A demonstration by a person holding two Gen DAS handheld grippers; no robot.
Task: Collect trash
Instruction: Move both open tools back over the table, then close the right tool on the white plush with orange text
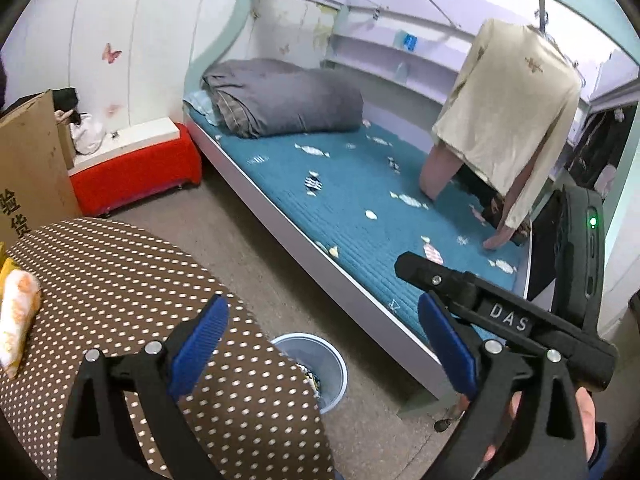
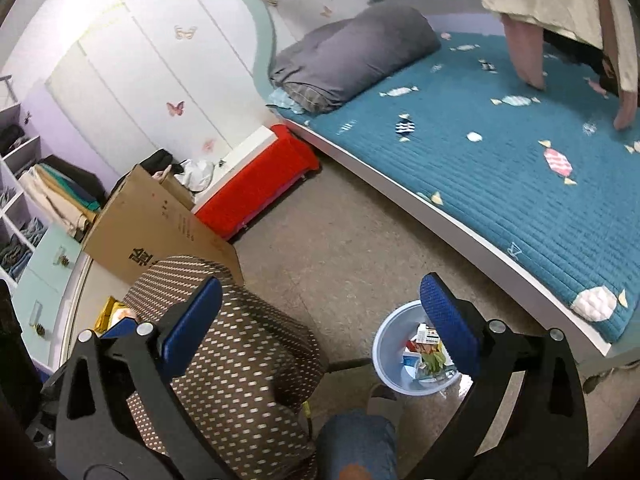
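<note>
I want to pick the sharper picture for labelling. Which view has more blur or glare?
Right wrist view: the dotted cushion is streaked by motion blur, and the white wall is washed out by glare. Left wrist view: sharper, cushion dots crisp, bed evenly lit. Both bend straight edges.

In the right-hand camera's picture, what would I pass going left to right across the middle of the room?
Shelves with folded cloth → cardboard box → red stool → blue bed mat. The grey rolled quilt sits further back, at the head of the bed.
</note>
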